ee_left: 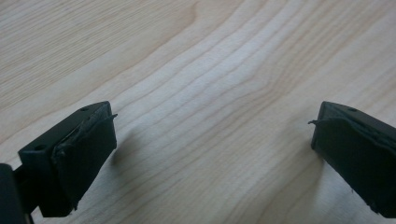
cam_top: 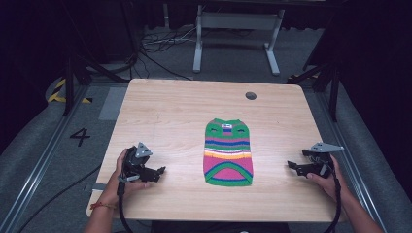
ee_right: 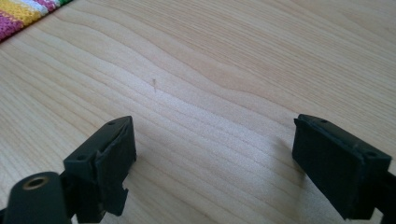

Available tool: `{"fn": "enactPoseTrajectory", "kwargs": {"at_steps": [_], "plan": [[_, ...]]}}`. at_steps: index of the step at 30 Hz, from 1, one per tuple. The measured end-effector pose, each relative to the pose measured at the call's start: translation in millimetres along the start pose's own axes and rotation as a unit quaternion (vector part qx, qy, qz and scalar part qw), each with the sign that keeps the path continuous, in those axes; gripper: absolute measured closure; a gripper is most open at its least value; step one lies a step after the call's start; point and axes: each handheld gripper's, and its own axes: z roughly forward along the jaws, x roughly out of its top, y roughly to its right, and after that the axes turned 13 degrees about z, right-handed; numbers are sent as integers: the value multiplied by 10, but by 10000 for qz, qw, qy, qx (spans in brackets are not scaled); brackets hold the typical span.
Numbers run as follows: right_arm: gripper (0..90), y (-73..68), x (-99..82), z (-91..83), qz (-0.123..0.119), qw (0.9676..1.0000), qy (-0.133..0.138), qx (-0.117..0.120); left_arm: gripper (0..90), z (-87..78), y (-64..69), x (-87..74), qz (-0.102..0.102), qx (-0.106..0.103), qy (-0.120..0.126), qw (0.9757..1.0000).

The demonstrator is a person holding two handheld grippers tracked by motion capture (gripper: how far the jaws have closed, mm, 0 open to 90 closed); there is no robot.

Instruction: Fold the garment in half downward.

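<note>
Small knitted garment striped in green, blue, pink, yellow and white (cam_top: 228,152), spread flat on the light wooden table (cam_top: 170,111), a little right of centre and toward the near half, neckline pointing to the far edge, hem toward the person. Nothing lying on it, nothing touching it. Well apart on its left, left gripper (cam_top: 158,172) held low over the table by the left hand (cam_top: 121,182), black jaws aimed toward the garment and spread wide with nothing between them (bare wood grain across the whole gap in the left gripper view (ee_left: 212,140)). Well apart on its right, right gripper (cam_top: 293,166) in the right hand (cam_top: 330,182), likewise pointed inward, jaws released and empty, bare board between them in the right gripper view (ee_right: 215,154), with a corner of the striped knit at upper left (ee_right: 18,16). Bare wood along both paths from grippers to garment, no obstacle in between. Farther off, small dark round hole (cam_top: 250,95) in the tabletop near the far edge, beyond the neckline. Past the table, grey floor with loose black cables (cam_top: 160,46) and a white metal frame on two feet (cam_top: 238,29); number four marked on the floor at left (cam_top: 80,137).
</note>
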Motion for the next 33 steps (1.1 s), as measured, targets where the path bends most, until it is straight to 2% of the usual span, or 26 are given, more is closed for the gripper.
{"fn": "enactPoseTrajectory", "kwargs": {"at_steps": [2, 3, 15, 19, 20, 22, 23, 24, 28, 33], "plan": [[137, 2, 0, 0, -9, 10000, -2, 8, 3, 15, -7, 9, -69, -185, -17, 9998], [137, 3, 0, 0, -13, 10000, -4, 12, 2, 15, -8, 9, -73, -189, -18, 9998], [138, 9, -2, -3, -44, 10000, -4, 44, 0, 22, -20, 18, -59, -150, -40, 9999], [136, 7, 0, -3, -35, 10000, -10, 34, 4, 19, 0, 17, -154, -116, -45, 9998], [137, 3, 5, -1, -22, 10000, -29, 23, 6, 20, 3, 41, -205, -68, -133, 9997], [137, 3, 9, -3, -26, 10000, -54, 33, 66, 16, -5, 59, -223, -21, -156, 9996], [140, 3, 15, -5, -34, 9999, -87, 40, 66, 10, -11, 66, -307, 18, -109, 9995], [142, 3, 20, -8, -38, 9999, -115, 47, 146, 10, -29, 69, -346, 116, -40, 9993], [211, -11, 36, -26, -77, 9998, -174, 107, 177, 10, -61, 63, -233, -50, 33, 9997], [244, -60, 127, -78, -210, 9993, -70, 286, 214, 35, -95, 121, -191, -256, 104, 9994]]}}
